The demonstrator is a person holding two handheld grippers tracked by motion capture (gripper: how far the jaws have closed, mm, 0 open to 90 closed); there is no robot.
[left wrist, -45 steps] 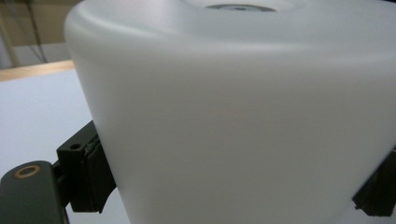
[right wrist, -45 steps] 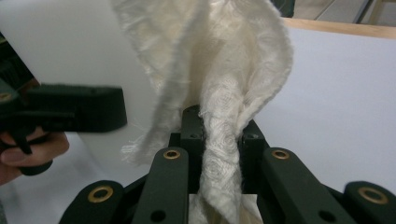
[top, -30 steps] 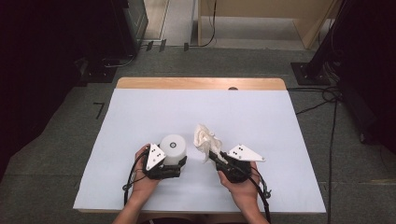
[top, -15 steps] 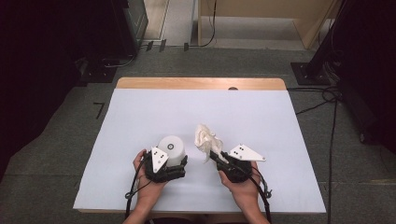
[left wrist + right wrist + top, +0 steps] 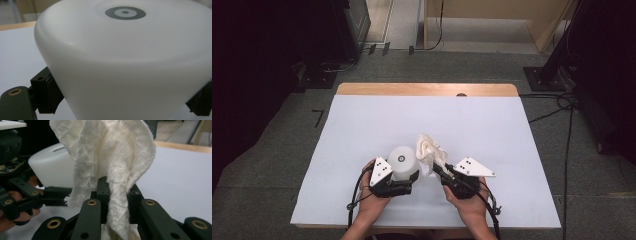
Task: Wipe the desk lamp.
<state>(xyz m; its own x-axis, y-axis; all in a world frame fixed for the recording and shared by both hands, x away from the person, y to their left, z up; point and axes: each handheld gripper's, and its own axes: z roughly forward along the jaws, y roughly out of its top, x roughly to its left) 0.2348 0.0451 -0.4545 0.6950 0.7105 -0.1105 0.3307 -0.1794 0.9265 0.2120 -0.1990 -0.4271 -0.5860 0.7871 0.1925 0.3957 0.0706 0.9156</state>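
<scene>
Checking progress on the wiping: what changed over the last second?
The left gripper, shut on the upturned white bowl, drew it slightly toward the person. The right gripper stayed put, clamped on the white cloth beside the bowl.

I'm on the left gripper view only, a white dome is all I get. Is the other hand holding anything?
Observer: Yes. The right gripper is shut on a crumpled white paper towel, which stands up from its fingers.
Operator: How close is that to my dome?
Observer: Right beside it. From above, the towel sits just right of the white cup; whether they touch I can't tell.
Operator: Cup? Which way up?
Observer: Upside down, its base with the grey ring on top, clamped by the left gripper at the near side of the table.
</scene>
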